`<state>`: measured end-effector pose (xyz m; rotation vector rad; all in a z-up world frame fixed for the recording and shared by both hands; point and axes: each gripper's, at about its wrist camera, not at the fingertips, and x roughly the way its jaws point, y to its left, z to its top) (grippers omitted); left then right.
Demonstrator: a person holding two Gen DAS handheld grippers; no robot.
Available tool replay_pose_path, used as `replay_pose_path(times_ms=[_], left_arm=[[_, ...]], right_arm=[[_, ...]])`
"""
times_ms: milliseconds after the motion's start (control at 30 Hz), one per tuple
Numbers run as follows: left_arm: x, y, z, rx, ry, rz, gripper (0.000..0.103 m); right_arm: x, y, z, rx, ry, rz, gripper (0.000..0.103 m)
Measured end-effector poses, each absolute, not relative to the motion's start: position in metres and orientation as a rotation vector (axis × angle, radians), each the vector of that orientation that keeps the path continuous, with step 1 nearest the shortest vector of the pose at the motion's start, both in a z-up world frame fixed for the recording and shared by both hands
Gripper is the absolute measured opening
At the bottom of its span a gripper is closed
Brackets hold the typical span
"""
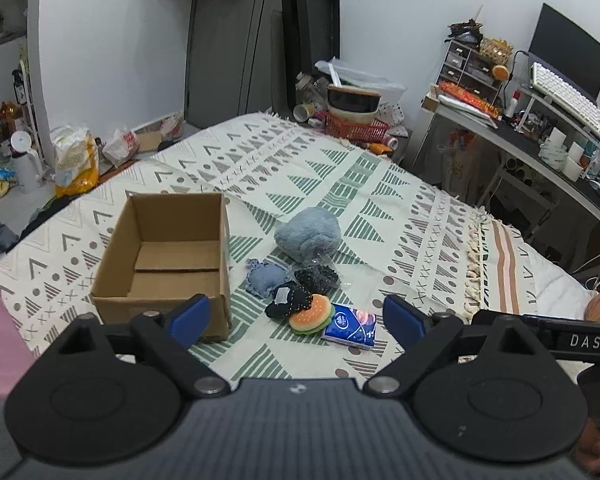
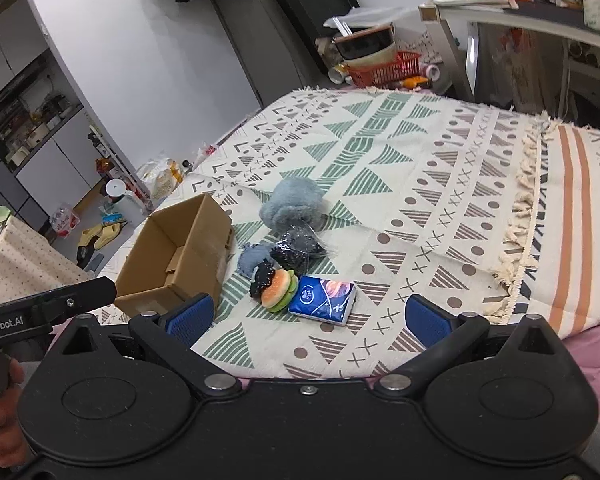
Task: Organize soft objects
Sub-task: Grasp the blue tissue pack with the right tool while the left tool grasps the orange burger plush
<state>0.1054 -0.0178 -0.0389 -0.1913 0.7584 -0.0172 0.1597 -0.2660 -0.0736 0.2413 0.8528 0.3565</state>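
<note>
An open cardboard box (image 1: 168,256) (image 2: 180,256) stands empty on the patterned bedspread (image 1: 380,200) (image 2: 420,168). Right of it lies a cluster of soft things: a fluffy blue-grey plush (image 1: 309,233) (image 2: 294,204), a pale blue cloth piece (image 1: 267,276) (image 2: 249,260), a dark speckled bundle in clear wrap (image 1: 317,278) (image 2: 296,249), a black dotted item (image 1: 290,300) (image 2: 263,276), a burger toy (image 1: 312,314) (image 2: 278,290) and a blue tissue pack (image 1: 350,327) (image 2: 324,299). My left gripper (image 1: 296,322) hovers open in front of the cluster, holding nothing. My right gripper (image 2: 308,320) is open too, just short of the tissue pack.
A red basket (image 1: 356,128) with stacked bowls sits beyond the bed's far edge. A cluttered desk (image 1: 540,136) with a keyboard and monitor stands at the right. Bags and bottles litter the floor at the left (image 1: 76,160). A fringed blanket edge (image 2: 520,216) crosses the bed.
</note>
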Motion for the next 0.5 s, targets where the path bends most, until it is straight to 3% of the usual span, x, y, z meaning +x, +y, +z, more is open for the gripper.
replay_pose_path(times_ms=[200, 333, 500], left_arm=[[0.130, -0.019, -0.055, -0.237, 0.810, -0.013, 0.078], [0.145, -0.018, -0.066, -0.276, 0.838, -0.004, 0.075], [0.163, -0.021, -0.083, -0.300, 0.875, 0.000, 0.075]], right_arm=[[0.181, -0.268, -0.086, 0.264, 0.884, 0.371, 0.101], [0.197, -0.271, -0.098, 0.289, 0.910, 0.385, 0.090], [0.218, -0.272, -0.120, 0.327, 0.950, 0.394, 0.088]])
